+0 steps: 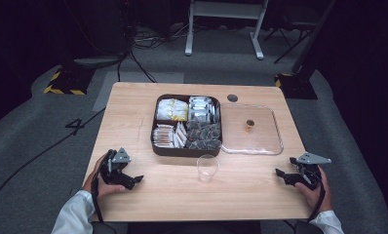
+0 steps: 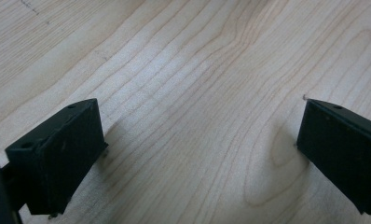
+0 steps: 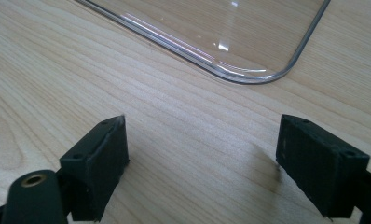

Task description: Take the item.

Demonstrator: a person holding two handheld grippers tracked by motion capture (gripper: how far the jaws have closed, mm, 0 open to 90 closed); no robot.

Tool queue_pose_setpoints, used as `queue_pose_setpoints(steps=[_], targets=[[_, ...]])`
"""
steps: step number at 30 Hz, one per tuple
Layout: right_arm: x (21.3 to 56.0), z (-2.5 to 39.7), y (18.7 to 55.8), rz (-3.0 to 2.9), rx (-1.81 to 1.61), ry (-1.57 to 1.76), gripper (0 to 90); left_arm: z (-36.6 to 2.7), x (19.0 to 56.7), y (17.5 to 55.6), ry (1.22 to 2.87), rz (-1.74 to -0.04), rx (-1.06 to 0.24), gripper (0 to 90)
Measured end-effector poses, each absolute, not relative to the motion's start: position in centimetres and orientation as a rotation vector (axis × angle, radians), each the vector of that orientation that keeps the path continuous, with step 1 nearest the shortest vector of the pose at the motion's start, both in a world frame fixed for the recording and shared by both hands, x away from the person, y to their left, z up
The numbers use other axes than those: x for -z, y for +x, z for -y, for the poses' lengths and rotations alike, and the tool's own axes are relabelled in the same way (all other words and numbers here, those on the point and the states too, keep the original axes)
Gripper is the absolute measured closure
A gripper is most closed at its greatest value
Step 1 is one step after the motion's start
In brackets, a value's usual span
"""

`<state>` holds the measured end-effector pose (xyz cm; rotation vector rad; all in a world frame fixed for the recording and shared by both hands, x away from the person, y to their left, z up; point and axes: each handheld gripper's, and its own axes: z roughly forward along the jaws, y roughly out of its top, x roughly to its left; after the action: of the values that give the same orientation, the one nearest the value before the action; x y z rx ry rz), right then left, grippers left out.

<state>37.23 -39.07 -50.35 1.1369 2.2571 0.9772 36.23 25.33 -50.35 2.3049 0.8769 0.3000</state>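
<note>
A dark brown compartment box [image 1: 187,149] of wrapped snack and tea packets stands at the middle of the wooden table [image 1: 133,107]. Its clear lid [image 1: 275,141] lies flat to the right, with a small brown knob [image 1: 250,124] on it. A clear plastic cup [image 1: 207,168] stands upright in front of the box. My left gripper [image 1: 133,181] rests near the table's front left, open over bare wood [image 2: 197,140]. My right gripper [image 1: 283,174] rests at the front right, open, with the lid's rounded corner [image 3: 249,74] just ahead of its jaws [image 3: 202,163].
A round cable hole [image 1: 232,98] sits in the table behind the lid. Grey carpet surrounds the table, with cables, a white desk frame [image 1: 226,24] and dark stands with yellow-black tape [image 1: 65,83] at the back.
</note>
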Motion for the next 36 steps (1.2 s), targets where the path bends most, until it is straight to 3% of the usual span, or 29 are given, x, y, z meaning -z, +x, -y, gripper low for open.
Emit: queue_pose_setpoints(steps=[3,5,8,15,23,36], targets=[[50.3,39.0,37.2,-2.256,-0.976,1.136,17.1,-25.5,50.1,36.4,2.301,-0.872,-0.293,6.2],[50.3,39.0,37.2,-2.256,-0.976,1.136,17.1,-25.6,50.0,36.3,2.295,-0.862,-0.287,19.1],[50.3,39.0,37.2,-2.256,-0.976,1.135,17.1,-25.5,49.4,36.5,2.304,-0.84,-0.295,15.6],[50.3,39.0,37.2,-2.254,-0.974,1.133,17.0,-25.7,47.5,37.1,2.272,-0.82,-0.363,21.7],[50.3,39.0,37.1,-2.253,-0.97,1.128,17.0,-26.3,44.8,38.5,2.21,-0.795,-0.404,22.9],[50.3,39.0,37.1,-2.253,-0.971,1.128,17.0,-25.4,43.5,40.6,2.205,-0.765,-0.411,25.3]])
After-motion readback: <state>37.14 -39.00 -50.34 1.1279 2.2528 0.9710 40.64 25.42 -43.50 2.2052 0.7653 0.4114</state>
